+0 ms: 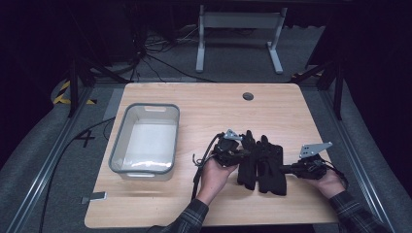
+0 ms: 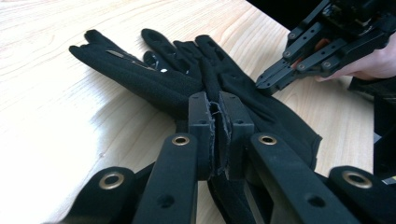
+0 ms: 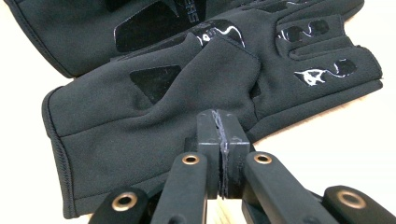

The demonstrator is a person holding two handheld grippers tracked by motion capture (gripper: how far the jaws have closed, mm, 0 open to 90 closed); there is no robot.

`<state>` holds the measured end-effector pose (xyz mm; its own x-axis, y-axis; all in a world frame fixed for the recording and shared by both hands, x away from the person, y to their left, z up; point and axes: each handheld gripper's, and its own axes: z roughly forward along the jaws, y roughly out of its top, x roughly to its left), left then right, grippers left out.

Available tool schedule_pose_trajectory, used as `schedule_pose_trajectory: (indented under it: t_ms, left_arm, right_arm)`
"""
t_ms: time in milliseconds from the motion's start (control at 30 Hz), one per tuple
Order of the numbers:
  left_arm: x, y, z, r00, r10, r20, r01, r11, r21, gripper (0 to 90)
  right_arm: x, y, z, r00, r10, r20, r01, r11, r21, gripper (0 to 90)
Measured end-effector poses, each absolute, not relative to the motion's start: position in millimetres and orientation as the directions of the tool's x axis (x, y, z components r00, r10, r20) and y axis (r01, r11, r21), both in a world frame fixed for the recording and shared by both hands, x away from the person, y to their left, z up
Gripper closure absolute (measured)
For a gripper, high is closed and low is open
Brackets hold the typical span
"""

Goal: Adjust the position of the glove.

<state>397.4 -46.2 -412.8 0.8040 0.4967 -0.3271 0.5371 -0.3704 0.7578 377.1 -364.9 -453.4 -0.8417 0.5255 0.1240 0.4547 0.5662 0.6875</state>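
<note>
Two black gloves lie side by side on the wooden table (image 1: 204, 107), the left glove (image 1: 248, 165) overlapping the right glove (image 1: 272, 170). My left gripper (image 1: 244, 152) comes in from the left, and in the left gripper view its jaws (image 2: 218, 100) are pressed together with their tips down on the glove fabric (image 2: 154, 84). My right gripper (image 1: 285, 169) reaches in from the right, shut, with its tip (image 2: 261, 84) resting on the nearer glove (image 3: 154, 116), which creases toward its tips (image 3: 219, 116). No fabric shows between either pair of pads.
A clear plastic bin (image 1: 145, 106) stands at the table's left side. A round cable hole (image 1: 248, 96) sits near the far edge. Bare wood lies beyond the gloves and along the front edge. A desk frame (image 1: 238, 34) stands on the floor behind the table.
</note>
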Motion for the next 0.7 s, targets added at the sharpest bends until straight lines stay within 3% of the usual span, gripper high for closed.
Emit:
schedule_pose_trajectory:
  t_ms: [700]
  left_arm:
    - [401, -63, -403, 0.826, 0.445, -0.346, 0.520, -0.366, 0.772, 86.3]
  right_arm:
    - [382, -345, -454, -0.854, 0.505, 0.127, 0.441, 0.573, 0.691, 90.0]
